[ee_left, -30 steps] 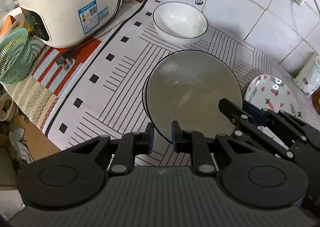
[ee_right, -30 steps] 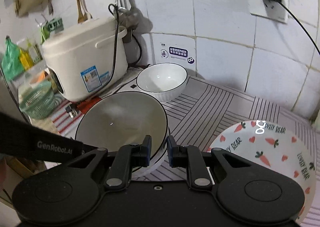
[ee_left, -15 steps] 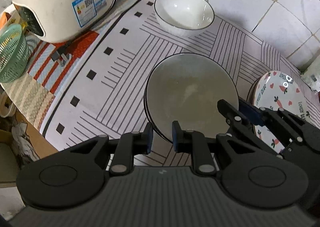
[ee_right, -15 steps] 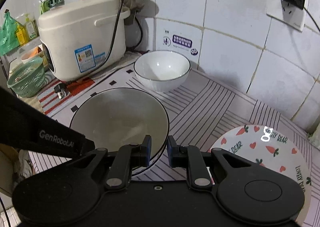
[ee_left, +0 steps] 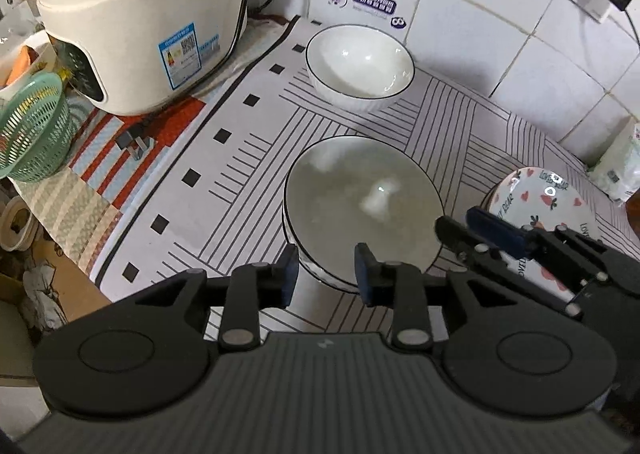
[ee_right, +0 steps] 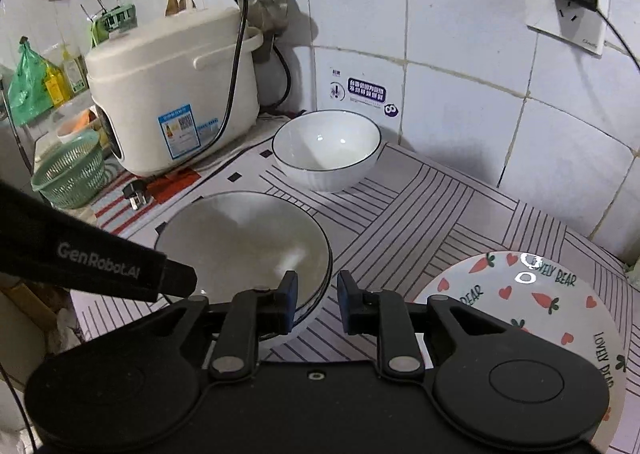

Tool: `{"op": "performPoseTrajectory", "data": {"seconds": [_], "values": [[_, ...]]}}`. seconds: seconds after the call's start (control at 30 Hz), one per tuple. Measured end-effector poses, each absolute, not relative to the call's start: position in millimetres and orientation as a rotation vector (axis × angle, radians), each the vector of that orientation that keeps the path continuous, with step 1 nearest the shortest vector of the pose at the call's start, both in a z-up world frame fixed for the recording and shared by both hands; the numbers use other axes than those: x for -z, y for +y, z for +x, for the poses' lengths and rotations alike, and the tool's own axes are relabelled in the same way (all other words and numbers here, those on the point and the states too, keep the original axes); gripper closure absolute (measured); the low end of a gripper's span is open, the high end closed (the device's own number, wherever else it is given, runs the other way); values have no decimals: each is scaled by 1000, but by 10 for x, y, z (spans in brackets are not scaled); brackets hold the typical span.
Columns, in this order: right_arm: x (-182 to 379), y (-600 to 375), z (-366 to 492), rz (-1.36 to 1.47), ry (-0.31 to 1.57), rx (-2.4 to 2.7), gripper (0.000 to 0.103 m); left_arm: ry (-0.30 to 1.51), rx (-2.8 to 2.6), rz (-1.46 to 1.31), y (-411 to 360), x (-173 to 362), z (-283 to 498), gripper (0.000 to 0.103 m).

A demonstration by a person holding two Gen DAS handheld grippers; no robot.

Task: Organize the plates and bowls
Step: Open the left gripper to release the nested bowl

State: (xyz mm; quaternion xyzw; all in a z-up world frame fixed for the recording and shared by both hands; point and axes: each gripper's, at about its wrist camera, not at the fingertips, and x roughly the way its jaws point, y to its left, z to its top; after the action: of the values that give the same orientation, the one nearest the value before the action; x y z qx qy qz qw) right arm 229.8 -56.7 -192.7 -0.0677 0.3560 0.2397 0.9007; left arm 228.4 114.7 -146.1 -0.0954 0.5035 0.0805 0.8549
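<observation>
A wide bowl with a black rim [ee_left: 360,206] [ee_right: 244,242] sits nested on another like it in the middle of the striped mat. My left gripper [ee_left: 326,274] is at its near rim, jaws opening, the rim lying between the pads without being pressed. My right gripper [ee_right: 318,298] [ee_left: 480,230] is at the bowl's right edge, jaws also opening and off the rim. A deeper white bowl [ee_left: 360,66] [ee_right: 326,150] stands alone at the back by the wall. A carrot-and-heart patterned plate [ee_left: 540,198] [ee_right: 520,294] lies to the right.
A white rice cooker [ee_left: 140,22] [ee_right: 172,94] stands at the back left, its plug [ee_left: 134,142] lying on the mat. A green basket [ee_left: 28,134] sits at the left counter edge. Tiled walls close the back, and a white bag [ee_left: 620,166] sits far right.
Both grippers' jaws have widened and let go of the top bowl's rim. The bowl now rests in the one beneath it. Both views have pulled back slightly.
</observation>
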Motion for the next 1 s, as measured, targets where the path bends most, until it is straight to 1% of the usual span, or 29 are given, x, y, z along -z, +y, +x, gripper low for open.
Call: {"op": "performPoseTrajectory", "data": {"seconds": [0.17,0.3,0.43,0.5,0.53,0.57,0.83,1.0], "values": [[1771,-742,2273,-73,727,-500,78,1026,-151,-183,1111,1332,2123,73],[1633,-895,2244,-23,728,-517,74,997,-150,-186,1112,1212,2001,72],[1521,-1035,2223,39,700,-547,74,965,-146,-200,1111,1100,1928,72],[1467,-1089,2235,54,692,-557,71,949,-146,-199,1088,1061,1903,72],[1451,-1113,2247,64,693,-562,65,941,-145,-194,1070,1044,1889,71],[1432,-1142,2264,76,697,-566,60,936,-143,-191,1055,1032,1882,70],[1334,-1237,2377,115,711,-594,57,917,-129,-229,1075,963,1896,66],[1308,-1163,2465,94,717,-622,54,887,-112,-252,1301,896,2007,64]]}}
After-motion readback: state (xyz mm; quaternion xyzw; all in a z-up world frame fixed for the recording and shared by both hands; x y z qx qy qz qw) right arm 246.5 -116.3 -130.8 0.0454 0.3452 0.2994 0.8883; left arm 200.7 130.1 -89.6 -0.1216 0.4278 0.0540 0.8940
